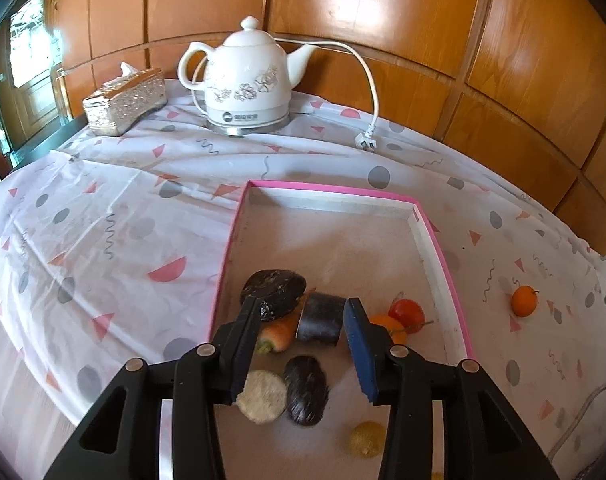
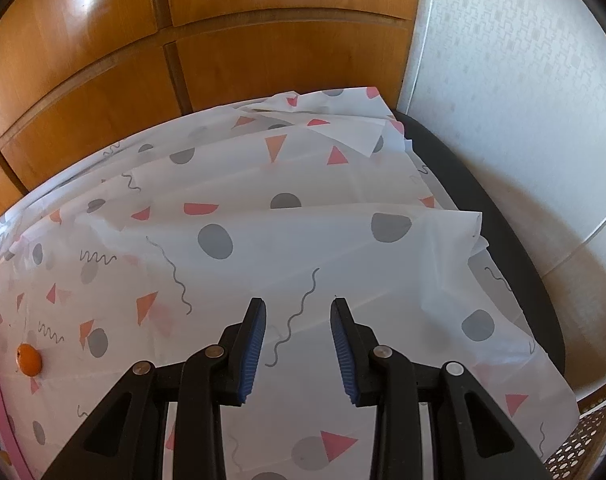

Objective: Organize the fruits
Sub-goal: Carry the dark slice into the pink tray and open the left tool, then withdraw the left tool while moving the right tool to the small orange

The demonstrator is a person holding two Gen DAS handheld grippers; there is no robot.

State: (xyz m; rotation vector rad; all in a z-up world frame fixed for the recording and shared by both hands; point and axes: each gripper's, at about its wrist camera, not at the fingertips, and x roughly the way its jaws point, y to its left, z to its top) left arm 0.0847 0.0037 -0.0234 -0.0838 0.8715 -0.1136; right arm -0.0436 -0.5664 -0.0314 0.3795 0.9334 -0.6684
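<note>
A pink-rimmed tray [image 1: 335, 189] lies on the patterned tablecloth. In it are a dark oval fruit [image 1: 273, 285], a dark cylinder piece [image 1: 321, 318], a carrot [image 1: 281, 330], a red fruit [image 1: 406, 312], an orange fruit [image 1: 389, 326], a pale round slice [image 1: 261, 397], another dark oval [image 1: 306, 390] and a yellow ball [image 1: 366, 438]. My left gripper [image 1: 305, 306] is open and empty above the tray, over the cylinder piece. A small orange [image 1: 524, 301] lies on the cloth right of the tray; it also shows in the right wrist view [image 2: 29, 359]. My right gripper [image 2: 299, 304] is open and empty over bare cloth.
A white kettle [image 1: 245, 80] with its cord and plug [image 1: 366, 142] stands at the back. A silver tissue box [image 1: 125, 102] is at the back left. Wooden panels run behind the table. The table's right edge [image 2: 503, 240] meets a white wall.
</note>
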